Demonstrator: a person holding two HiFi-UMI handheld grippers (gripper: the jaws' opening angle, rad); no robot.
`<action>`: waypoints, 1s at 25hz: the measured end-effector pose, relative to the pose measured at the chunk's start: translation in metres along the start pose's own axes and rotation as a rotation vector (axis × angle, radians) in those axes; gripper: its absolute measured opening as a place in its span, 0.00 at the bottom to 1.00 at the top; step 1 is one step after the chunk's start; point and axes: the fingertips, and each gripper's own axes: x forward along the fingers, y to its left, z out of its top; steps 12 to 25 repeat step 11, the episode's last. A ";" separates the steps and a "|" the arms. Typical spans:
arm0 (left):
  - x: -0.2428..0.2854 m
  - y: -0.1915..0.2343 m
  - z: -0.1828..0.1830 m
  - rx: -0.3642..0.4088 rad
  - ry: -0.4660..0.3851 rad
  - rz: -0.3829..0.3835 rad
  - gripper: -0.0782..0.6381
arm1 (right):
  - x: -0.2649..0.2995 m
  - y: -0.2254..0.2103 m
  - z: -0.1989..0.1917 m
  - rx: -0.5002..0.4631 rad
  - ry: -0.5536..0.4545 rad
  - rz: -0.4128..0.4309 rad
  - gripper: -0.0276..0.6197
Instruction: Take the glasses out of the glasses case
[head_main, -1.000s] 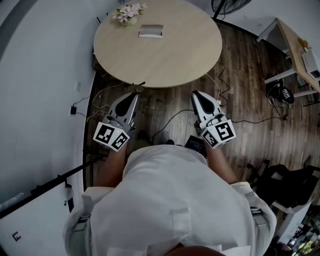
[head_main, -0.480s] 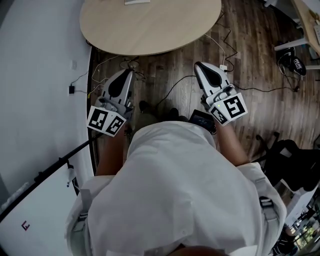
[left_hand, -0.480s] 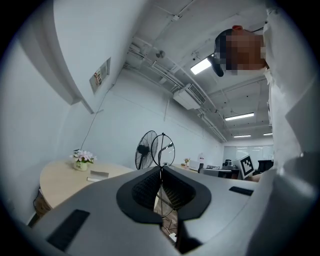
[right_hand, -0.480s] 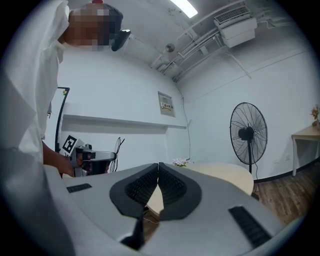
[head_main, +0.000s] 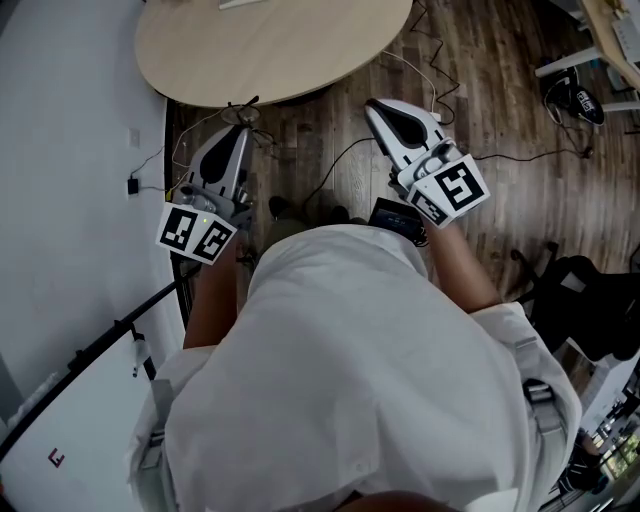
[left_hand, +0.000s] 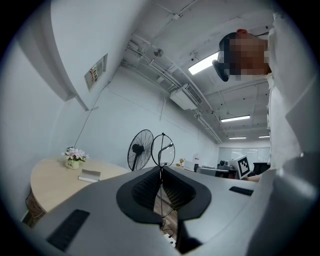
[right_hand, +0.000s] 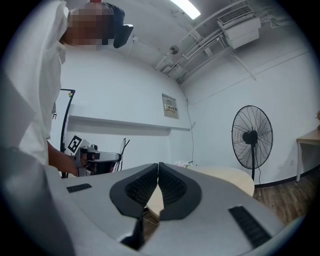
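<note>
The grey glasses case (left_hand: 89, 175) lies shut on the round beige table (head_main: 270, 50), near a small pot of flowers (left_hand: 74, 156). In the head view only a sliver of the case (head_main: 243, 3) shows at the top edge. My left gripper (head_main: 237, 135) and right gripper (head_main: 378, 108) are held close to the person's white shirt, short of the table's near edge and far from the case. In the left gripper view (left_hand: 161, 170) and the right gripper view (right_hand: 158, 165) the jaws meet with nothing between them. No glasses are in sight.
Cables (head_main: 340, 170) trail over the wooden floor between me and the table. A standing fan (right_hand: 252, 135) is beyond the table. A desk (head_main: 610, 40) is at the far right, a dark chair (head_main: 590, 310) at the right, and a white wall (head_main: 70, 150) at the left.
The table has slid up and left in the head view, so the case has almost left the frame. Both grippers stay shut and near the body.
</note>
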 end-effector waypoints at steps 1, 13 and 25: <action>0.000 -0.001 0.001 -0.002 0.001 -0.001 0.15 | -0.003 0.000 0.000 0.000 0.001 0.001 0.08; -0.002 -0.012 -0.003 -0.028 0.007 -0.016 0.15 | -0.013 0.002 0.001 0.004 -0.013 0.004 0.08; -0.002 -0.012 -0.003 -0.028 0.007 -0.016 0.15 | -0.013 0.002 0.001 0.004 -0.013 0.004 0.08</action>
